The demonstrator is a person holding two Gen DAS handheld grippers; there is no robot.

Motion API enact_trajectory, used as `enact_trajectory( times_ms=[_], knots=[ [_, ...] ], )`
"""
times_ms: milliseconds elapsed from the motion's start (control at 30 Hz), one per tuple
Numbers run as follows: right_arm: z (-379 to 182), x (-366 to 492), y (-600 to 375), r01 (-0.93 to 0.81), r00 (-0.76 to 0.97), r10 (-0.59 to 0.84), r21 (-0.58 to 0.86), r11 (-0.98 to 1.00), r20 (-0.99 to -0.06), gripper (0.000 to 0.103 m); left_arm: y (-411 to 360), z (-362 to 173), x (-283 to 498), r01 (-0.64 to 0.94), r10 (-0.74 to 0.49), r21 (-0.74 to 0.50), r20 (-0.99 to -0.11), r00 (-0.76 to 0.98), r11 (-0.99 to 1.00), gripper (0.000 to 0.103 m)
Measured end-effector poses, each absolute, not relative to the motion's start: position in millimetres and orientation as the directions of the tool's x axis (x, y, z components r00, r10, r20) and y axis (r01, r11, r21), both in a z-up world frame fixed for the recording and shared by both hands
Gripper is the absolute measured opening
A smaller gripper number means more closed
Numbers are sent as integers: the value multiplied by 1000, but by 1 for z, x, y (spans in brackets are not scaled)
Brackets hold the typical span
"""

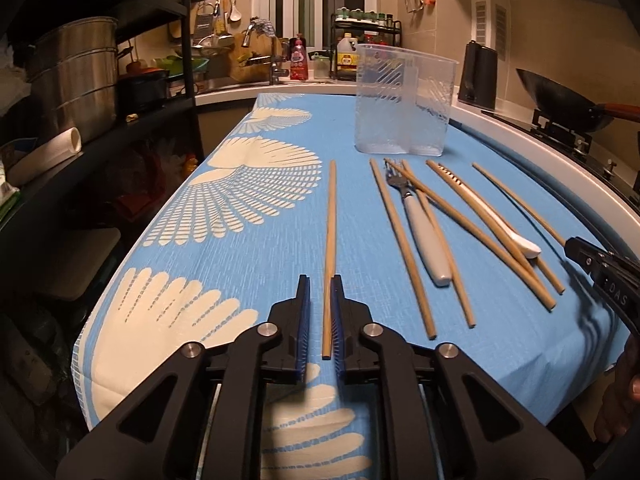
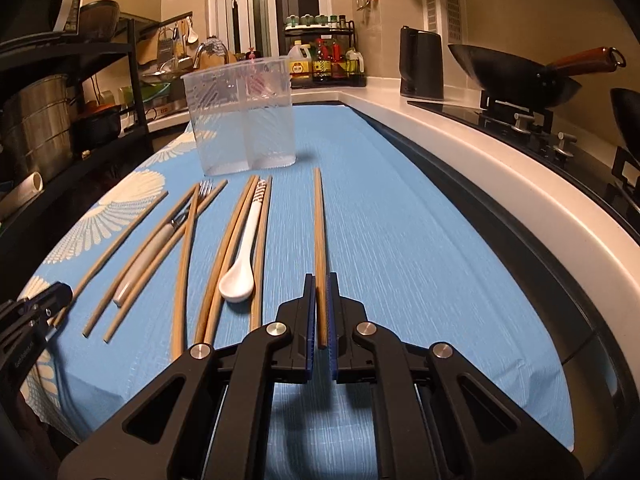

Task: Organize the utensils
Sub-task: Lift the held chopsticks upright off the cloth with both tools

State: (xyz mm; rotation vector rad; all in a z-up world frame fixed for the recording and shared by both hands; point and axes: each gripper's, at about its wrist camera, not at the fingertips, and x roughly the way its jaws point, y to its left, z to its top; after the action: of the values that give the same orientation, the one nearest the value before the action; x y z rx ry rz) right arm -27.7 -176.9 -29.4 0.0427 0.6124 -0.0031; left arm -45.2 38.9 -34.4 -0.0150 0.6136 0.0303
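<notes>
A clear plastic two-compartment utensil holder (image 1: 404, 104) (image 2: 242, 116) stands at the far end of the blue tablecloth. Several bamboo chopsticks, a white-handled fork (image 1: 420, 232) (image 2: 156, 248) and a white spoon (image 1: 496, 220) (image 2: 242, 264) lie in front of it. My left gripper (image 1: 320, 280) has its jaws either side of the leftmost chopstick (image 1: 331, 232), with a narrow gap showing on the left side. My right gripper (image 2: 321, 278) straddles the rightmost chopstick (image 2: 319, 232), jaws close around its near end. Each gripper shows at the edge of the other's view.
The blue cloth with white fan prints (image 1: 248, 208) drops off at the left edge beside a black shelf rack with metal pots (image 1: 76, 76). A white counter edge (image 2: 480, 168), a kettle (image 2: 420, 64) and a wok on the stove (image 2: 516, 76) lie to the right.
</notes>
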Motion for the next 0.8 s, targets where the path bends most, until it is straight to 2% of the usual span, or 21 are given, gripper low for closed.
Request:
enact_trajectory(
  times_ms=[33, 233, 333, 500, 600, 800],
  knots=[
    [-31, -27, -177, 16, 816, 8, 37, 999, -578, 6, 39, -36, -44, -33, 24, -6, -581, 813, 999, 18],
    [-39, -26, -181, 14, 806, 0, 20, 1000, -591, 6, 32, -40, -43, -22, 38, 34, -576, 817, 999, 18],
    [-39, -26, -181, 9, 807, 0, 13, 1000, -591, 6, 28, -40, -43, 3, 20, 39, -572, 820, 999, 5],
    [-36, -27, -183, 11, 811, -1, 14, 1000, -586, 6, 25, -33, -48, -4, 33, 56, -535, 844, 998, 5],
    [-21, -31, -183, 13, 841, -9, 4, 1000, -542, 5, 20, -15, -57, 1, 41, 91, -461, 886, 996, 5],
    [35, -39, -180, 6, 922, -19, -34, 999, -388, 5, 9, 19, -68, 4, 45, 141, -343, 938, 990, 5]
  ],
)
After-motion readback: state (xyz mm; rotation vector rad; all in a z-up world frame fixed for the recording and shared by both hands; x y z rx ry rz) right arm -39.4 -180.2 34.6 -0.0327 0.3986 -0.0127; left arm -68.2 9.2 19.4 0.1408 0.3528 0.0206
